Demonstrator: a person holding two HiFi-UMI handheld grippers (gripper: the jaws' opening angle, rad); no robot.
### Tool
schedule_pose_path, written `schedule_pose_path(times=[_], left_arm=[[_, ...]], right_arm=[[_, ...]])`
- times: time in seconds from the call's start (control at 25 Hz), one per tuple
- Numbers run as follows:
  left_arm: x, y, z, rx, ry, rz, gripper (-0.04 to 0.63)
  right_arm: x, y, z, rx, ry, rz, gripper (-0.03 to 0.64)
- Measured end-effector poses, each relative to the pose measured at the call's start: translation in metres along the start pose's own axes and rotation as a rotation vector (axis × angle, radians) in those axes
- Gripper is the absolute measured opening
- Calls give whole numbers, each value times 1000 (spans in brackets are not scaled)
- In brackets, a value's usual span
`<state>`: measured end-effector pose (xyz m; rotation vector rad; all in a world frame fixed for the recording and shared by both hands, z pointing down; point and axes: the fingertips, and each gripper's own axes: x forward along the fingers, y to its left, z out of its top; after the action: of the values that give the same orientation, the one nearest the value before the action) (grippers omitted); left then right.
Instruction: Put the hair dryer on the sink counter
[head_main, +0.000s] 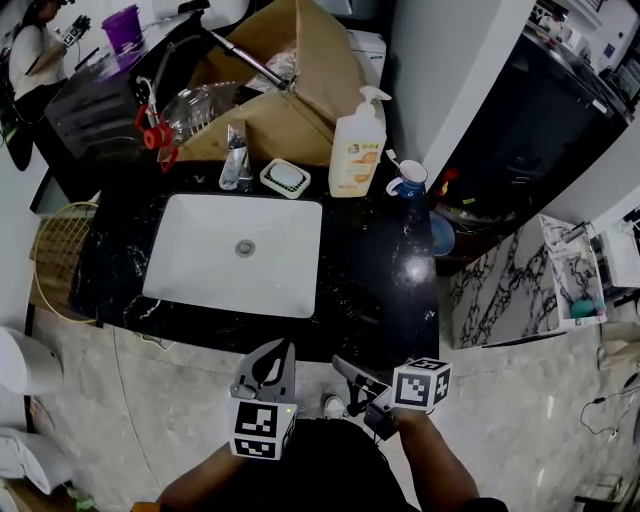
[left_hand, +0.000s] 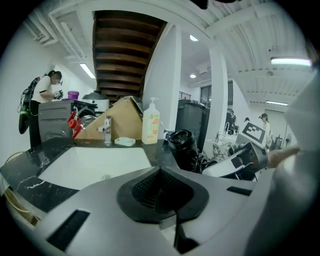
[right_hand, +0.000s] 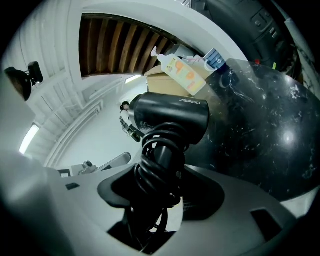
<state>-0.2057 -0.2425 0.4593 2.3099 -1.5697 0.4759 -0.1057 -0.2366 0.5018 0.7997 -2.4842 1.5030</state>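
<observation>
The head view alone lays out the whole black, white-veined marble sink counter (head_main: 385, 265), with its white rectangular basin (head_main: 235, 255) at 9 o'clock. At 12 o'clock stands a cream pump bottle with an orange label (head_main: 357, 150), whose print is too small to read. At 6 o'clock the left gripper (head_main: 284, 346) points toward the counter's near edge, and the left gripper view shows its jaws together on nothing. Only that view shows the black plastic hair dryer (left_hand: 184, 146) end-on, its round dark mouth facing the camera near 4 o'clock. Just right of the left gripper in the head view, the right gripper (head_main: 350, 372) holds the dryer in the air. The dryer is just short of the counter's front edge and does not touch it. The right gripper view alone shows the grip: both jaws are clamped on the handle, which is wrapped in several turns of black cord (right_hand: 159, 165). The barrel lies crosswise above, matte black, with 1 line of small pale lettering on its side, too blurred to read with confidence.
</observation>
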Motion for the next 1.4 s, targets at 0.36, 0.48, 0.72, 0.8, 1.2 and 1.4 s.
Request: schedule_pose_path(times=[0.36, 0.48, 0.72, 0.8, 1.2, 1.4], left_arm=[[17, 13, 4, -11, 16, -58, 8], [20, 16, 5, -16, 18, -69, 8], [22, 23, -2, -27, 26, -72, 8], [23, 24, -4, -29, 34, -73, 8], [27, 26, -6, -31, 41, -75, 8], [29, 22, -4, -31, 45, -85, 8]], right_arm=[[17, -20, 13, -15, 71, -130, 259], [20, -26, 19, -52, 104, -179, 258], [29, -40, 18, -143, 195, -272, 259], [30, -43, 20, -162, 210, -292, 259], [27, -58, 16, -403, 377, -469, 259], [24, -64, 11, -506, 444, -532, 261]])
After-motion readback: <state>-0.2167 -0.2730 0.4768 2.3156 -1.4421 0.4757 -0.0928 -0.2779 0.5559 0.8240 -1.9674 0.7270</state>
